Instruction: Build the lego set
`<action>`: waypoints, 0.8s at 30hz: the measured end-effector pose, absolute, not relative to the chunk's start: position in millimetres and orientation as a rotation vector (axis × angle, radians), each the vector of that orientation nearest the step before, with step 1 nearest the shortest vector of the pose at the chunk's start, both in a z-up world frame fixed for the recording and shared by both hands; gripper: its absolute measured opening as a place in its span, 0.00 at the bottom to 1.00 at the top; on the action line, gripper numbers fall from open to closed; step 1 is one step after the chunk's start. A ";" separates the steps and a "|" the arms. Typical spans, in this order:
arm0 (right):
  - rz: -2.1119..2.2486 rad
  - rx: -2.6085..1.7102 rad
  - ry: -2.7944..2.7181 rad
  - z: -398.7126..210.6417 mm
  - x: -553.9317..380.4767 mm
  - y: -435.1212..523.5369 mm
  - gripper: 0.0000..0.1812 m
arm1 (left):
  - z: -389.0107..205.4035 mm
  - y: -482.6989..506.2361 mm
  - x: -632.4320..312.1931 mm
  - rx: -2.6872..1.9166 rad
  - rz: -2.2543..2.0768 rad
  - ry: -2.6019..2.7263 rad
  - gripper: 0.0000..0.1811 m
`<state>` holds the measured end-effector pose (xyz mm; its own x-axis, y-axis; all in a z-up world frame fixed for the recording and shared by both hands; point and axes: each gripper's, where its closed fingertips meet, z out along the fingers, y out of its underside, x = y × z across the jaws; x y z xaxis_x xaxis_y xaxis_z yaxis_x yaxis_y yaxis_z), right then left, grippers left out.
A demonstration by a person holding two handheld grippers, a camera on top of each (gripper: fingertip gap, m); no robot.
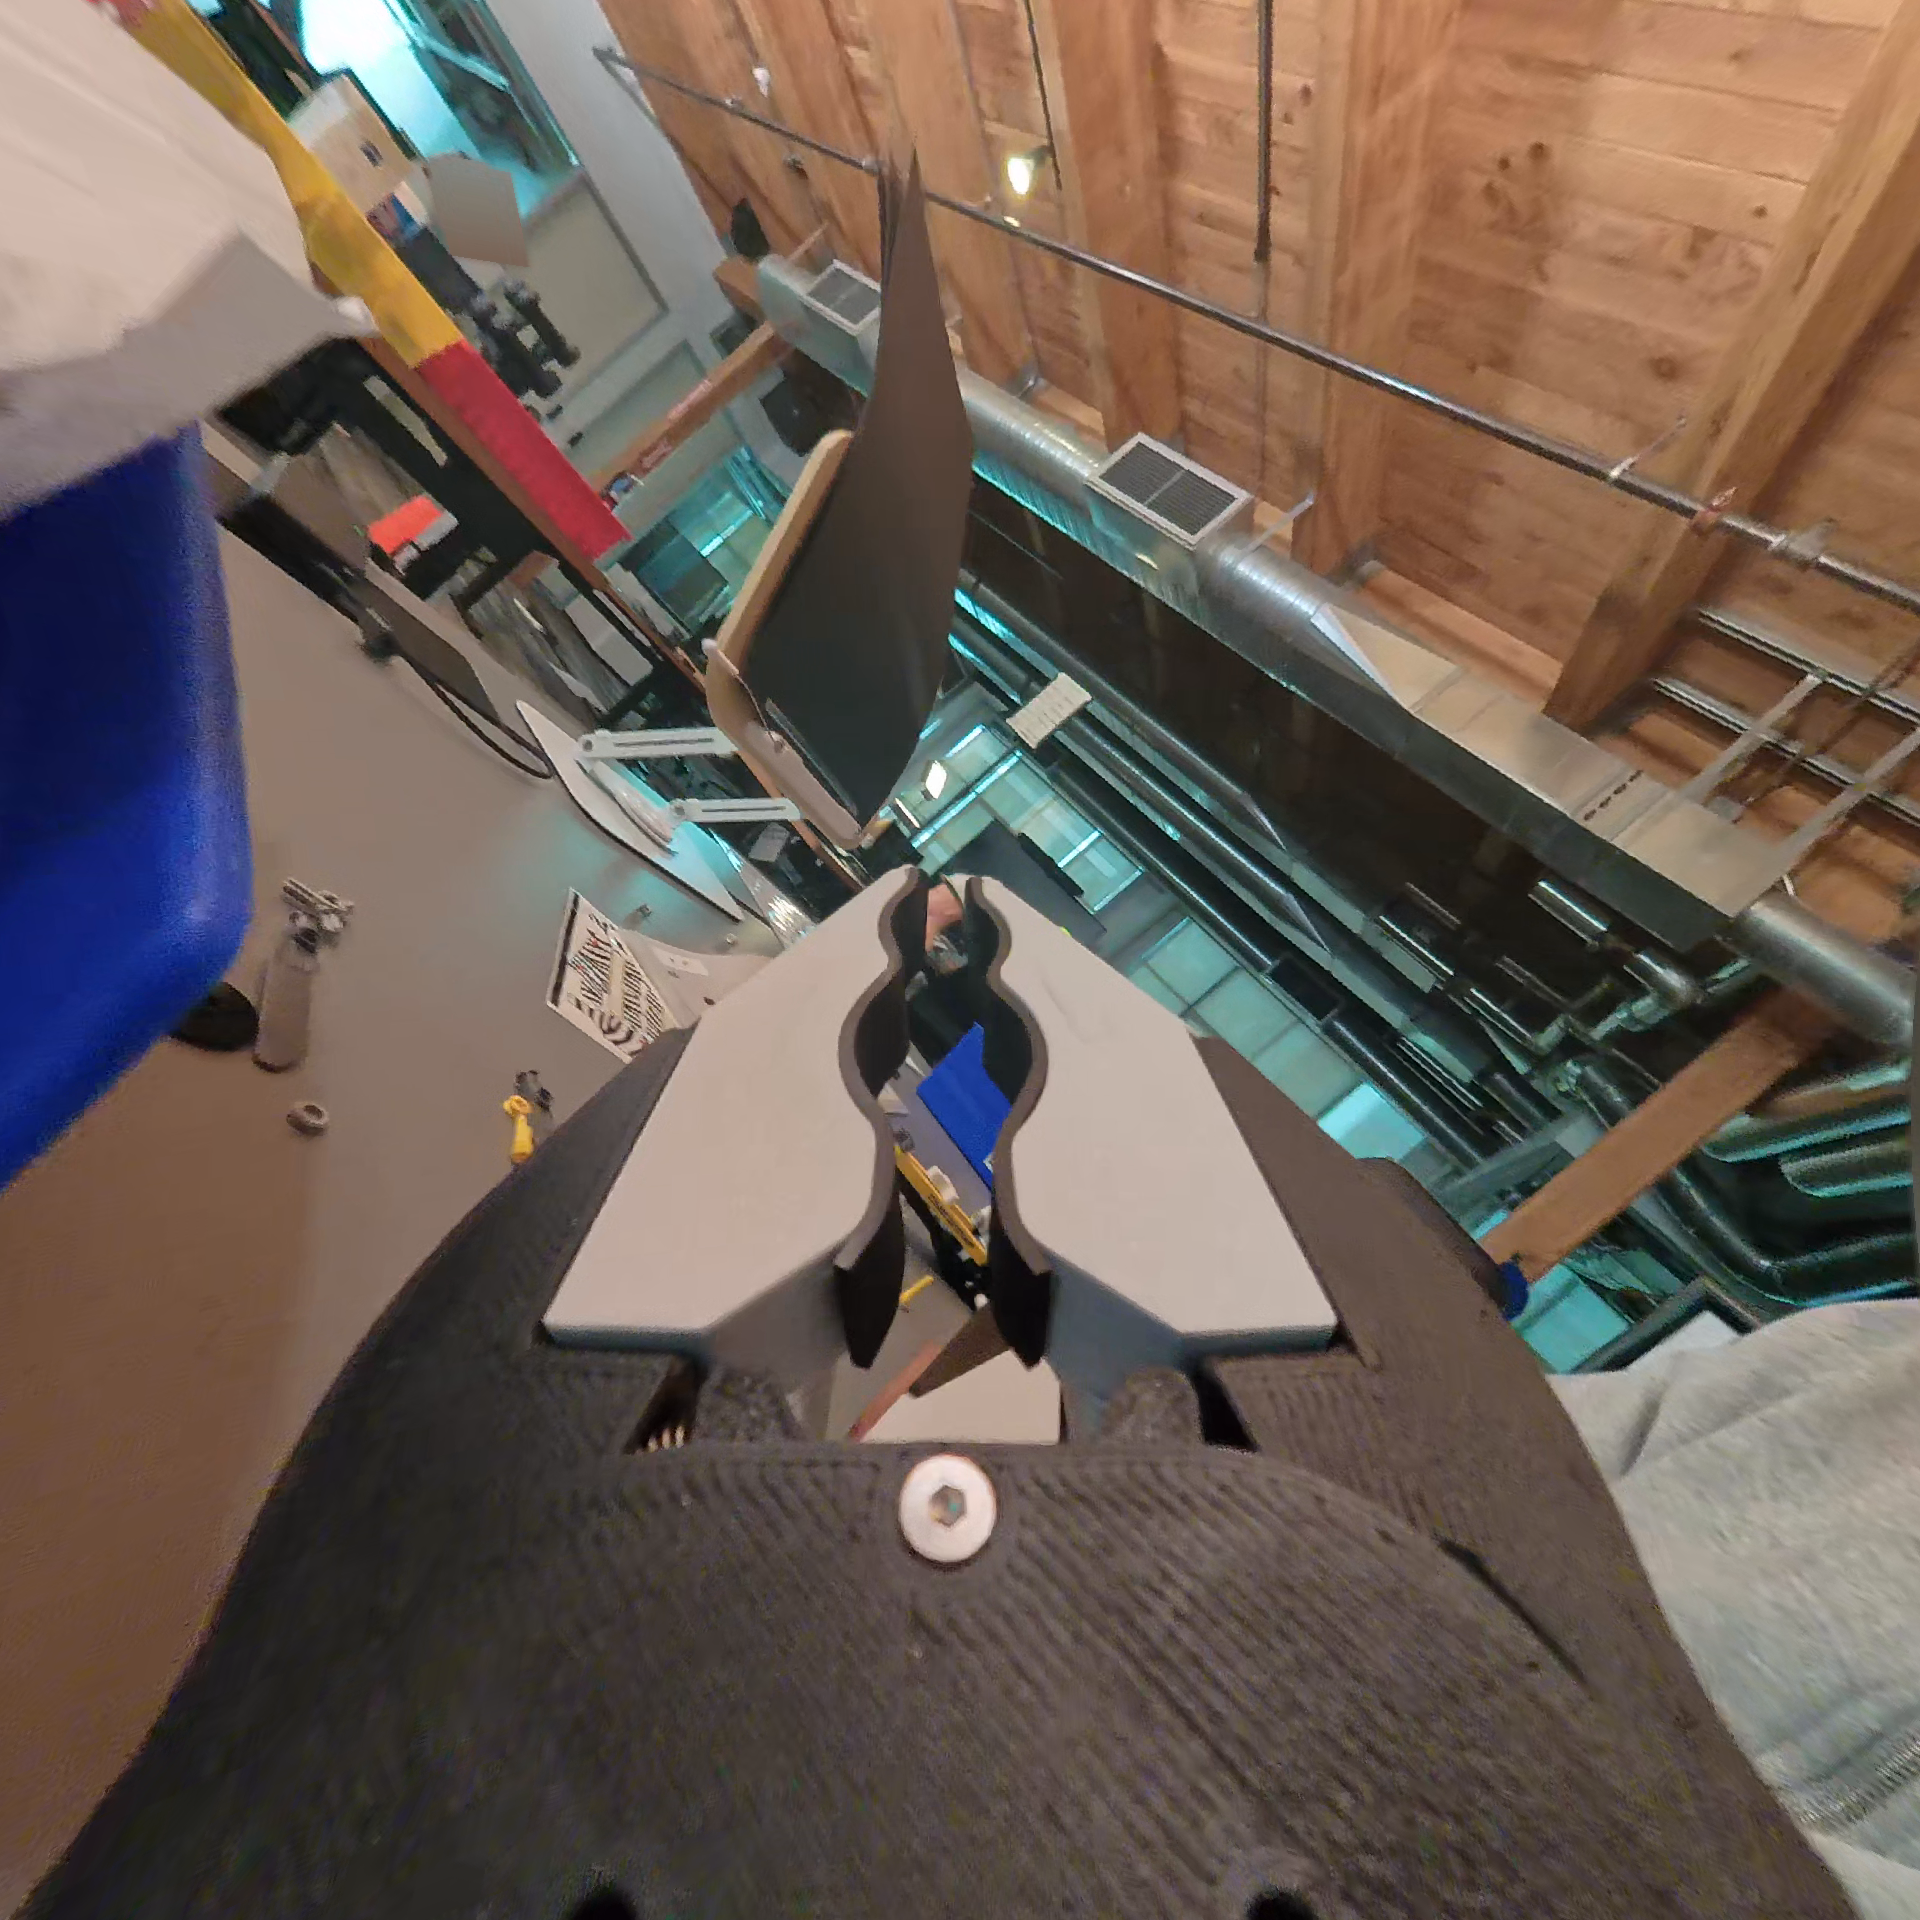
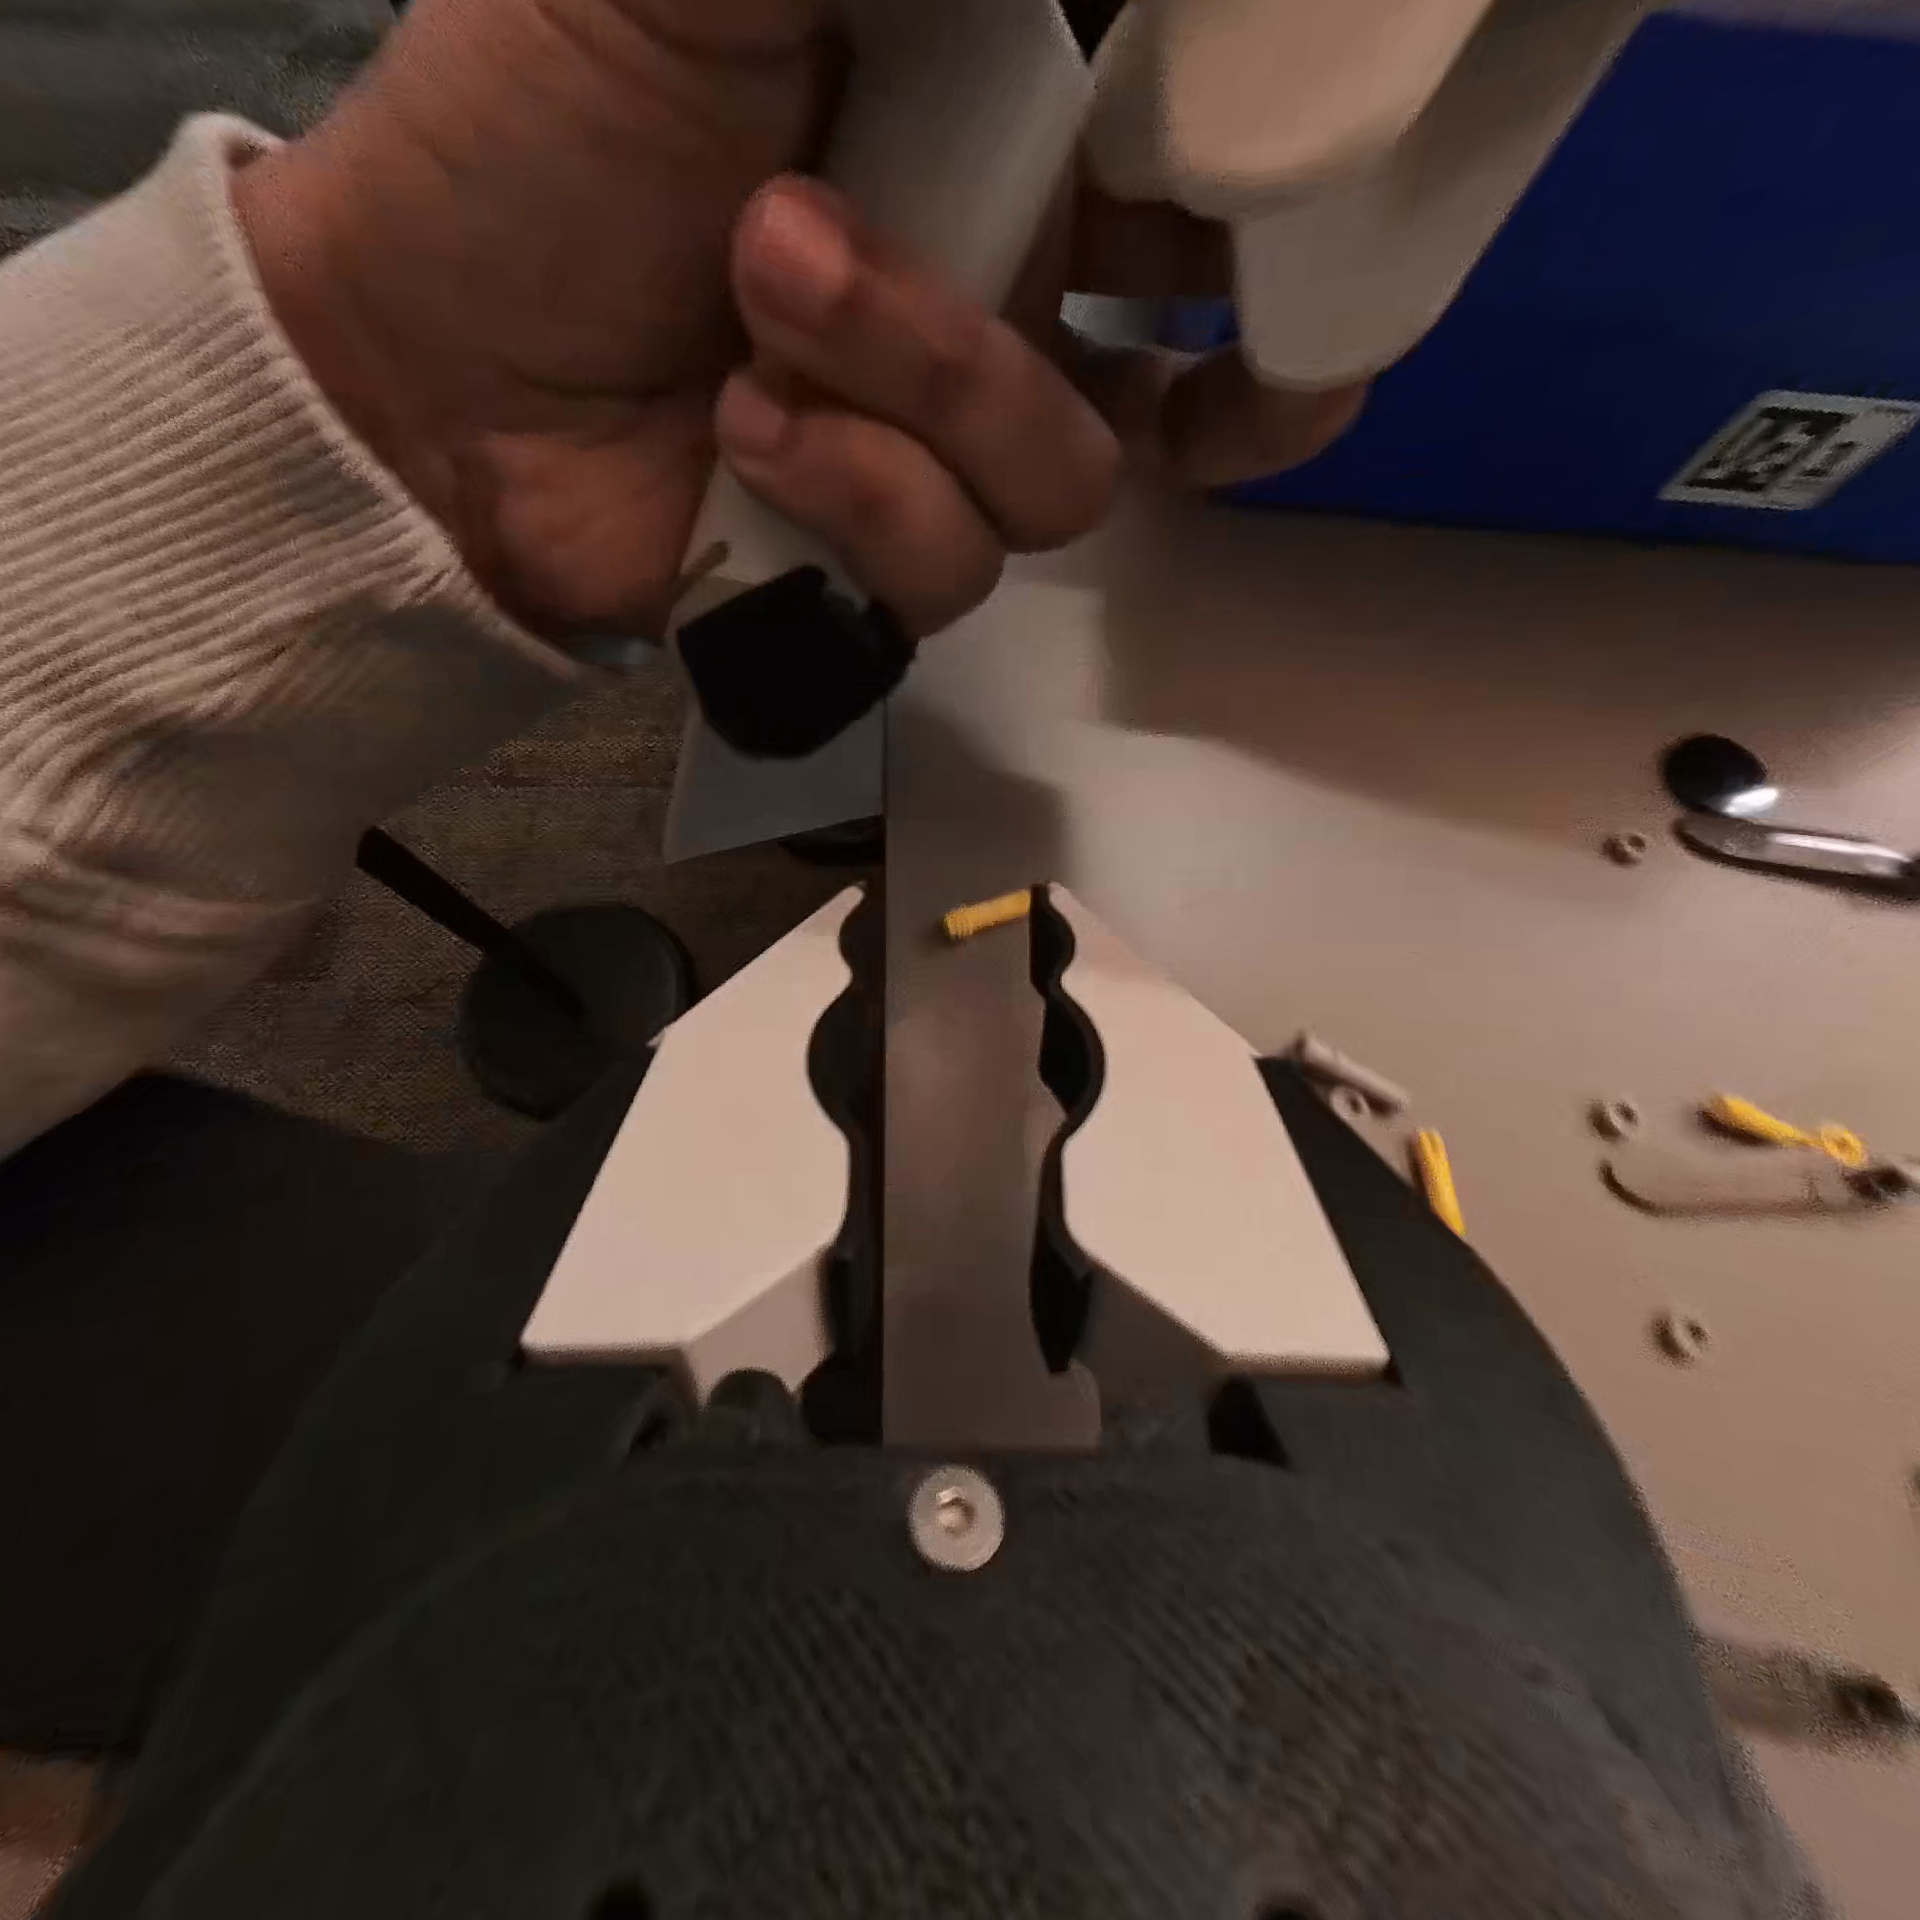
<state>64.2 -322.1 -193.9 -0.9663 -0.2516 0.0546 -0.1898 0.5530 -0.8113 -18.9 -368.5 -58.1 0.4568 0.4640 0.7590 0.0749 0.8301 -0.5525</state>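
Observation:
In the right wrist view my right gripper (image 2: 951, 899) is open and empty, low over the table's left edge. A small yellow Lego pin (image 2: 985, 914) lies on the table just past its tips, close to the right fingertip. More loose Lego parts lie to the right: yellow pieces (image 2: 1782, 1132) and small grey pieces (image 2: 1351, 1075). In the left wrist view my left gripper (image 1: 945, 888) is shut with nothing in it, tilted up toward the ceiling. Small parts show on the table at left: a grey cylinder piece (image 1: 286, 987) and a yellow piece (image 1: 517, 1127).
A person's hand (image 2: 582, 343) in a cream sleeve grips a pale handle right ahead of my right gripper. A blue bin (image 2: 1662, 260) stands at the table's back; it also shows in the left wrist view (image 1: 104, 779). A black chair base (image 2: 571, 997) stands on the carpet left of the table (image 2: 1351, 727).

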 end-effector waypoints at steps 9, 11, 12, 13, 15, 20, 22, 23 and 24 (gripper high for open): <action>-1.241 -0.264 2.779 -215.3 52.5 -333.9 0.10 | -64.1 -382.0 -17.9 -0.576 0.342 -1.130 0.01; -1.243 -0.234 2.777 -215.3 48.2 -331.4 0.08 | -64.3 -379.4 -19.4 -0.584 0.344 -1.134 0.01; -1.238 -0.220 2.767 -215.2 47.6 -331.8 0.07 | -64.1 -378.8 -19.8 -0.586 0.346 -1.136 0.01; -1.229 -0.208 2.761 -215.0 47.3 -332.9 0.07 | -63.5 -378.5 -19.9 -0.584 0.349 -1.136 0.01; -1.211 -0.213 2.769 -215.1 47.2 -336.1 0.06 | -63.1 -378.9 -20.0 -0.580 0.355 -1.139 0.00; -1.213 -0.267 2.805 -215.2 44.2 -339.2 0.03 | -63.5 -380.7 -20.1 -0.572 0.373 -1.149 0.01; -1.297 -0.229 2.764 -203.8 37.7 -335.8 0.02 | -63.7 -379.4 -20.8 -0.578 0.376 -1.153 0.01; -1.381 -0.183 2.718 -191.1 31.4 -333.1 0.02 | -63.7 -377.9 -21.4 -0.583 0.378 -1.154 0.01; -1.491 -0.137 2.642 -173.4 24.2 -329.5 0.02 | -63.6 -375.8 -22.6 -0.587 0.379 -1.154 0.01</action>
<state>24.2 -329.5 -173.4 -0.9904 -0.1300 -0.0471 -0.0269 0.5152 -0.8566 -22.6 -375.8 -63.6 0.3675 0.5644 0.7392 0.0165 0.7907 -0.6119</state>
